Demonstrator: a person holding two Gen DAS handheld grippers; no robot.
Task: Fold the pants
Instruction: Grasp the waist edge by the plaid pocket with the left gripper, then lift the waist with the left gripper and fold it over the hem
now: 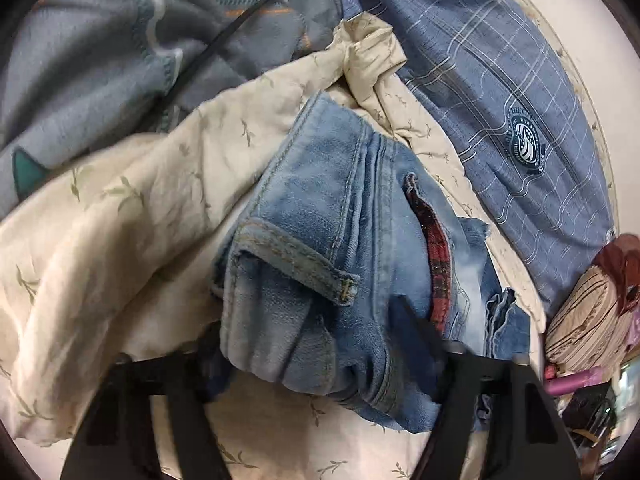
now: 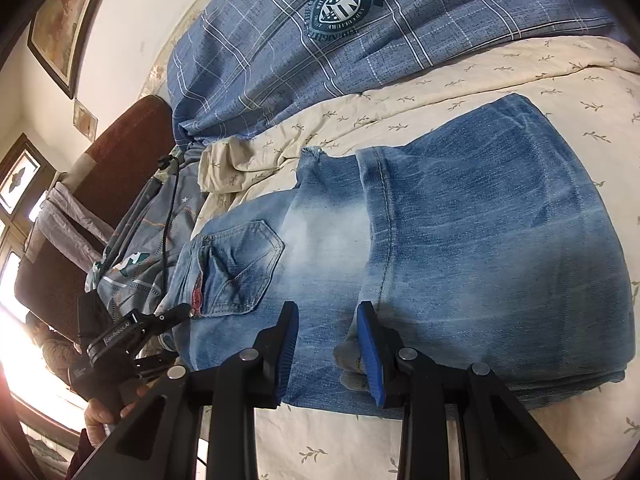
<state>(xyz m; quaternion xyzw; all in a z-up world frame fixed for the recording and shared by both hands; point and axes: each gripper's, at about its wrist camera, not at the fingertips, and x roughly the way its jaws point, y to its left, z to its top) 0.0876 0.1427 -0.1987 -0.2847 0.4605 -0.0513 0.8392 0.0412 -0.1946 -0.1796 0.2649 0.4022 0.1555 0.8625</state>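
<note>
Left gripper (image 1: 316, 344): your fingers are spread with the waist end of the jeans (image 1: 340, 248) bunched between them; I cannot tell whether they are actually pinching the cloth.
Waist end: just ahead of your left fingers, the waistband and a belt loop are crumpled — a red plaid lining shows at the pocket opening.
Right gripper (image 2: 330, 354): your blue pads (image 2: 370, 344) stand apart over the near edge of the jeans (image 2: 440, 248), with a small bump of denim against the right-hand pad; nothing is clamped.
Fold so far: beyond your right fingers a hemmed leg end lies doubled back over the seat, so I judge one lengthwise fold and one crosswise fold done.
Left to do: flatten the waist end and make the last fold — the bundle on the cream sheet (image 2: 480, 84) is not yet compact.
</note>
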